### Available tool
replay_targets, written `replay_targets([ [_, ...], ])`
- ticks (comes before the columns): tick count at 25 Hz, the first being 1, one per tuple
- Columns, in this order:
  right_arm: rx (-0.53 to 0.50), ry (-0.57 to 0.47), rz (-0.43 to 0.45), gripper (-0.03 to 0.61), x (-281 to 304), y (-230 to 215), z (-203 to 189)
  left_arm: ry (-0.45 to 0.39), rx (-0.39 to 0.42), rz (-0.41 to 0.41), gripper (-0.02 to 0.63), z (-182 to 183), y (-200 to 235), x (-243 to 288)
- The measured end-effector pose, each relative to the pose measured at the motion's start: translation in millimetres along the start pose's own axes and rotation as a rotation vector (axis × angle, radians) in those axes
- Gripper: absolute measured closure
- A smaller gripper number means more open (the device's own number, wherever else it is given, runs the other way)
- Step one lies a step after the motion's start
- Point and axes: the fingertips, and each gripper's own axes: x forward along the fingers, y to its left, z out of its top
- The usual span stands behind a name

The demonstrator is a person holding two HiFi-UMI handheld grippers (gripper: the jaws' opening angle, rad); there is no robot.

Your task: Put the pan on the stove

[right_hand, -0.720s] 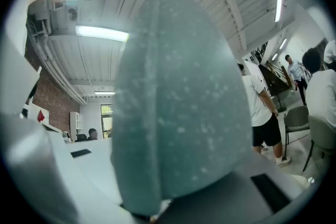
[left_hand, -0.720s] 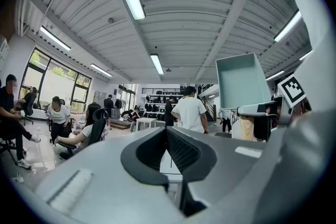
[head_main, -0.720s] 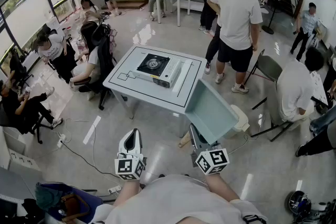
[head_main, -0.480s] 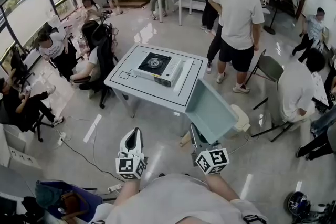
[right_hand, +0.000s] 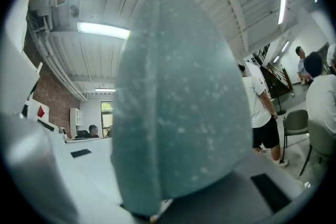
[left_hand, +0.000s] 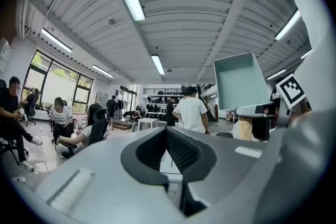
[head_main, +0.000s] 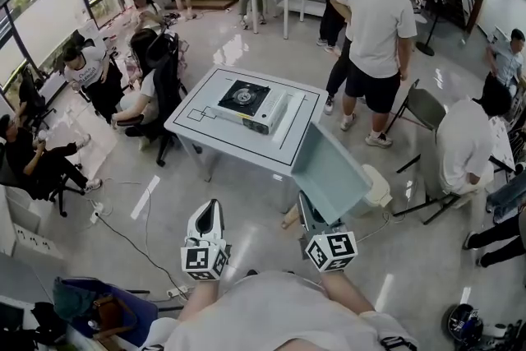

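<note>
Change since the earlier frame: the bench (head_main: 215, 140) and the stove (head_main: 249, 105) have shifted slightly in the head view, and a bystander at the far right has moved. My two tools have hardly moved.

Findings:
- My right tool (head_main: 306, 210) is clamped on one edge of the pan (head_main: 333, 175). In the right gripper view the pan (right_hand: 178, 102) fills the space between the jaws.
- The pan is in the air and tilted. It sits off the bench's near right corner, well apart from the stove.
- My left tool (head_main: 210, 214) has its jaws together with nothing between them.
- The stove stands on the bench with its burner facing up and nothing on it.

Assessment: the pan is being carried and is not yet on the stove.

Recommendations:
- An edge grip lets the pan lever, so I keep the clamp firm and move steadily.
- I level the pan before I reach the stove.
- I bring it in above the stove's rim, centre it over the burner and lower it flat.
- I let go only once the pan sits without rocking.
- People stand close to the bench's far side, so I keep the approach on the near side.
</note>
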Motion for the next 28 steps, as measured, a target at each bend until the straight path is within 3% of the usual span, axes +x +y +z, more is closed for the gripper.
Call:
replay_targets([
  [17, -0.030, 0.010, 0.074, 0.459, -1.1, -25.5, 1.4, 0.020, 0.005, 0.030, 0.603, -9.3, -30.4, 13.3],
  [28, -0.034, 0.031, 0.107, 0.459, 29.5, -39.0, -8.1, 0.034, -0.011, 0.051, 0.603, -19.6, -20.1, 41.4],
])
